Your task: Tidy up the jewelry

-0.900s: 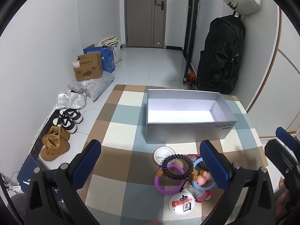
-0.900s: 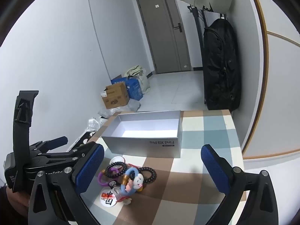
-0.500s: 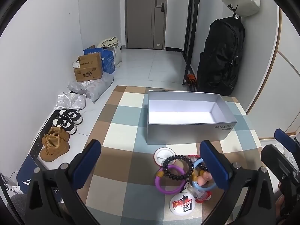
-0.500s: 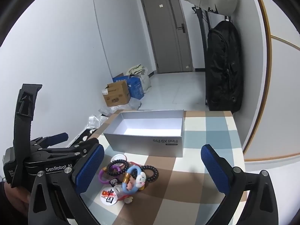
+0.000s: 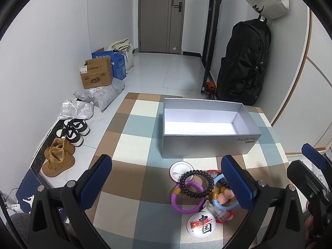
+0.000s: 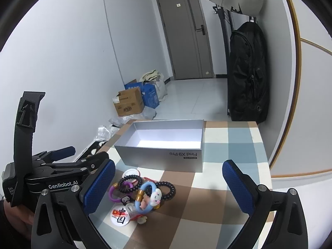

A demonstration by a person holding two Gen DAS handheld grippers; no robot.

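Left wrist view: checkered table (image 5: 132, 128) fills the lower half, nothing moved off it yet. Open grey box (image 5: 207, 137) sits toward the far side, inside bare. Jewelry pile (image 5: 201, 193) lies just in front of the box's near wall, not touching it as far as I can tell. In the pile: purple ring (image 5: 176, 199), black bead bracelet (image 5: 196, 183) lying across it, blue ring (image 5: 217, 203) with a small charm, white round badge (image 5: 178, 169) at the back, printed round badge (image 5: 201, 224) nearest the camera.

Risks, my read:
- pieces overlap and interlock, so a pinch on one ring likely drags the beads or a neighbour along, then it drops short of the box
- thin rings lie flat on the table, pads may slide over them or push the pile instead of catching
- flat badges give almost no edge, easy to flick away
- both tools work the same small patch, they could knock each other
- box looks light, a bump on its near wall would shove it

Left tool (image 5: 166, 178): fingers spread fully wide, holding nothing, hanging above the table with its right pad over the pile's edge, contact unclear. Right tool (image 6: 169, 188): also spread wide, nothing between the pads, pile sits low between them, untouched.
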